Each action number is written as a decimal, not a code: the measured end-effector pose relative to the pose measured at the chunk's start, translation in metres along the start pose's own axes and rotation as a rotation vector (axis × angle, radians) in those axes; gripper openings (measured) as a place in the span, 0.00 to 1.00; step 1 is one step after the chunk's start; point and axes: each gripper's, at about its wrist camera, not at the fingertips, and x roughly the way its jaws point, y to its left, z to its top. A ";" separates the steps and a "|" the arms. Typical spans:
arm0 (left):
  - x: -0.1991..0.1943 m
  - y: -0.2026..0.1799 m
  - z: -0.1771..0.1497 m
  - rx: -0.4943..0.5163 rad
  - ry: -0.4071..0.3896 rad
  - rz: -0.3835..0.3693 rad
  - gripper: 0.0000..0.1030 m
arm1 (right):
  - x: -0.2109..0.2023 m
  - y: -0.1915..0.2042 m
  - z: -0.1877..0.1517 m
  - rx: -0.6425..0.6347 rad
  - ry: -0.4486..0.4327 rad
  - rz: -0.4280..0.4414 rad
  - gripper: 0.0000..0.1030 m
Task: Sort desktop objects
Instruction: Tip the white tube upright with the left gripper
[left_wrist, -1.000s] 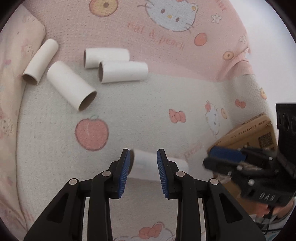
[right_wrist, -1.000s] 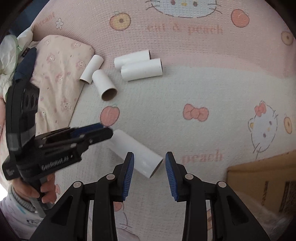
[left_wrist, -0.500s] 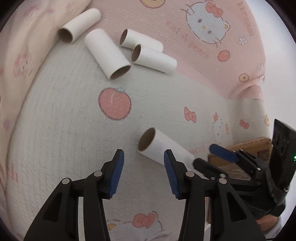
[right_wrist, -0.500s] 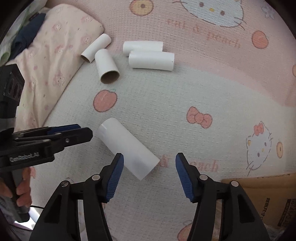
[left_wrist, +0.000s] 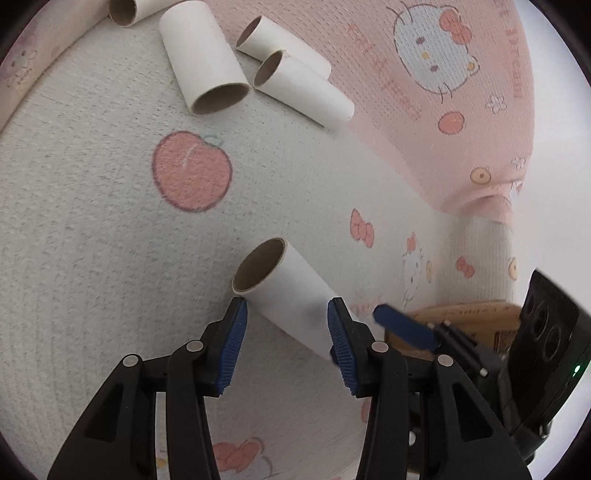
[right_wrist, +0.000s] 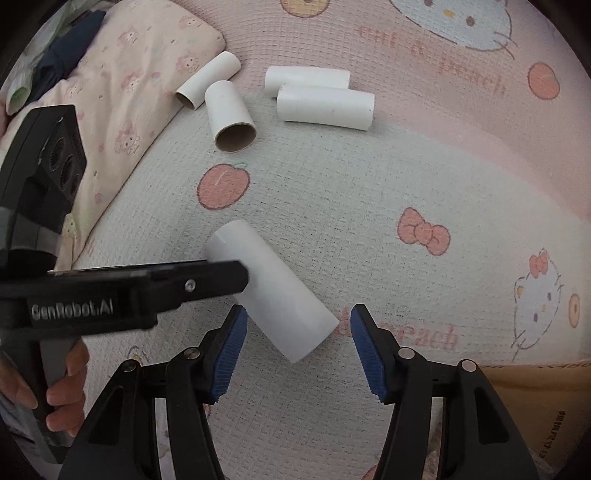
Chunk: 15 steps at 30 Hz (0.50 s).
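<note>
Our left gripper (left_wrist: 286, 321) is wide open around the paper tube (left_wrist: 284, 291). Our right gripper (right_wrist: 297, 328) is open too, near it.

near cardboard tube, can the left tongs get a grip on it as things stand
Probably yes. The left tongs stand open, a pad on either side of the near cardboard tube, with nothing between them. The right tongs hover open at its other end.
</note>
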 end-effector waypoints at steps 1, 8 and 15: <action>0.002 0.000 0.002 -0.006 -0.004 -0.006 0.48 | 0.001 -0.001 0.000 0.007 0.001 0.010 0.54; 0.019 -0.008 0.015 -0.016 0.012 -0.010 0.48 | 0.010 -0.006 0.003 0.053 0.032 0.059 0.54; 0.031 -0.007 0.020 -0.068 0.014 -0.035 0.48 | 0.017 -0.019 0.001 0.183 0.053 0.155 0.54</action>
